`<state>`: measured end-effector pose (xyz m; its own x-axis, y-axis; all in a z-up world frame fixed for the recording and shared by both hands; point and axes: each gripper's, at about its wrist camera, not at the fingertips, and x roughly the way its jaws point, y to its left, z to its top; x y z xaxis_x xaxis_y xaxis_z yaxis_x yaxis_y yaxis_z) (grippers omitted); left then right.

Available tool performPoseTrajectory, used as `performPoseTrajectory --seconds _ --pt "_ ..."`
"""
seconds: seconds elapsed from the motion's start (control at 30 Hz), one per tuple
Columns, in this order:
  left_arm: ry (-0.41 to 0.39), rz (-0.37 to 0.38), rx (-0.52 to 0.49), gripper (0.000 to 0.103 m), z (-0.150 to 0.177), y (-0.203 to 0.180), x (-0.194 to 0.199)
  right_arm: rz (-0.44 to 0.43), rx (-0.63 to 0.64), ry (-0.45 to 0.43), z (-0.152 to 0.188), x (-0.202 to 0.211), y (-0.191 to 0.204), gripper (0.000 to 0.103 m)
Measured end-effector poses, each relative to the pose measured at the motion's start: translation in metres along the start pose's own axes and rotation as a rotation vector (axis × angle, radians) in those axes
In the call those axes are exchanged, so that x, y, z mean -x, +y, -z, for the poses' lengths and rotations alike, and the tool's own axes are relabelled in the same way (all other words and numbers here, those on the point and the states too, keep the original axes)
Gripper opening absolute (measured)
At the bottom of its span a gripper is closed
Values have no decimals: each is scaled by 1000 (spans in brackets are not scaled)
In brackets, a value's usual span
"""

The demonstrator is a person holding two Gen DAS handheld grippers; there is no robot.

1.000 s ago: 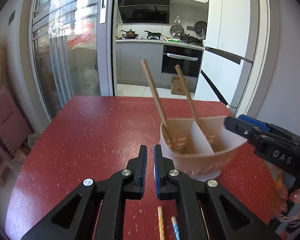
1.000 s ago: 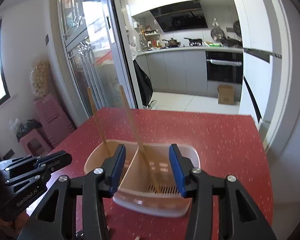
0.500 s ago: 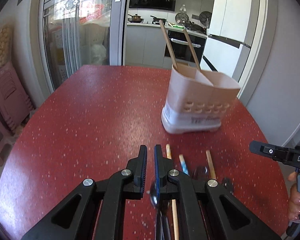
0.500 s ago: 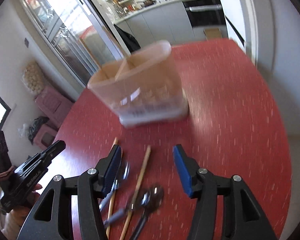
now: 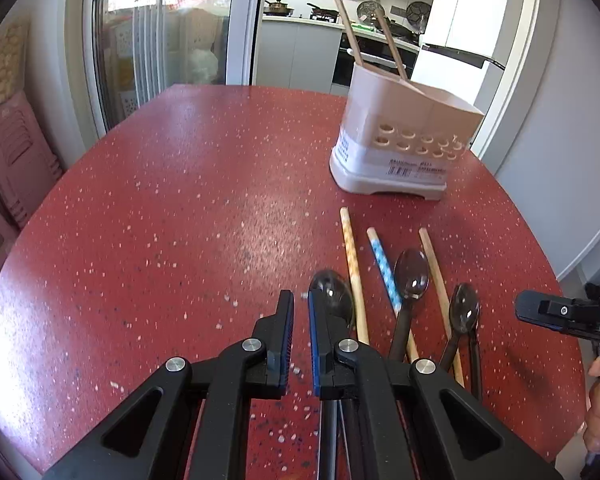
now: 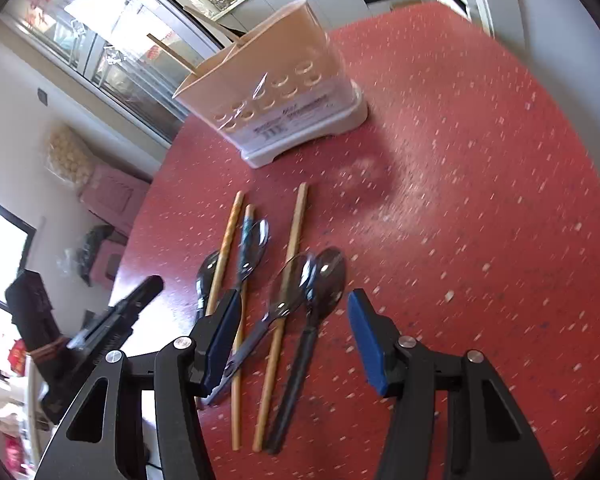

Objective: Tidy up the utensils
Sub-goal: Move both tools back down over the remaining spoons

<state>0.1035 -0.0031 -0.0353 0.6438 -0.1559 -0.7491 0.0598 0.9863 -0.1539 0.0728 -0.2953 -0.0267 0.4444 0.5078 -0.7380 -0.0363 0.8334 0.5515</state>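
A beige two-compartment utensil holder (image 5: 404,140) stands on the red table (image 5: 180,200) with two wooden chopsticks (image 5: 348,28) upright in it; it also shows in the right wrist view (image 6: 284,96). Several dark spoons (image 5: 411,276) and chopsticks (image 5: 352,264) lie on the table in front of it. My left gripper (image 5: 301,312) is nearly shut and empty, low over the table beside the leftmost spoon (image 5: 332,292). My right gripper (image 6: 294,320) is open above the spoons (image 6: 328,276) and chopsticks (image 6: 288,264).
The table's right edge runs close to the holder. Pink stools (image 5: 16,152) stand off the table's left side. A glass sliding door (image 5: 160,32) and a kitchen lie beyond the far edge.
Both grippers have pulled back from the holder and dropped toward the table. The loose spoons and chopsticks have come into view under them. The right gripper stays open, the left nearly shut.
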Motion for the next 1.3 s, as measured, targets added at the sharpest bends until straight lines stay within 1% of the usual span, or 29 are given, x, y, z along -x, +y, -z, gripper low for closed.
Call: performPoseTrajectory --seconds 0.03,0.07,0.1,0.13,0.27,0.37,0.47,0.6,0.73,0.8,0.9,1.07,1.27,1.3 --pt "7 1 3 102 1 1 0 -17 -13 8 2 -2 0 59" --pt "19 -11 12 103 2 2 -1 -30 -24 15 2 -3 0 59" --pt "-7 -23 23 103 3 3 -1 -43 -37 21 3 -5 -1 59" --pt "-15 -26 23 103 3 3 -2 -56 -48 29 4 -8 -1 59" --pt "-4 -28 13 103 3 5 -13 -93 -84 51 7 -17 -3 59" --pt "8 -47 3 103 4 5 -21 -125 -119 60 8 -22 -6 59" --pt "19 -39 -21 103 3 2 -27 -167 -152 57 7 -26 -7 58" --pt "28 -25 -64 103 5 -8 -30 -196 -175 42 4 -28 -8 55" --pt "32 0 -87 103 5 -14 -31 -228 -220 59 1 -35 -13 52" --pt "36 -7 -90 103 5 -13 -34 -241 -236 69 0 -40 -15 50" --pt "54 -8 -70 103 5 -3 -31 -237 -249 77 0 -46 -16 49" --pt "94 -7 -43 103 8 15 -35 -198 -253 93 3 -51 -16 49" --pt "139 -13 -76 103 13 17 -44 -172 -257 93 -1 -58 -14 49" --pt "142 -14 -80 103 13 16 -45 -164 -255 91 -2 -58 -12 48"
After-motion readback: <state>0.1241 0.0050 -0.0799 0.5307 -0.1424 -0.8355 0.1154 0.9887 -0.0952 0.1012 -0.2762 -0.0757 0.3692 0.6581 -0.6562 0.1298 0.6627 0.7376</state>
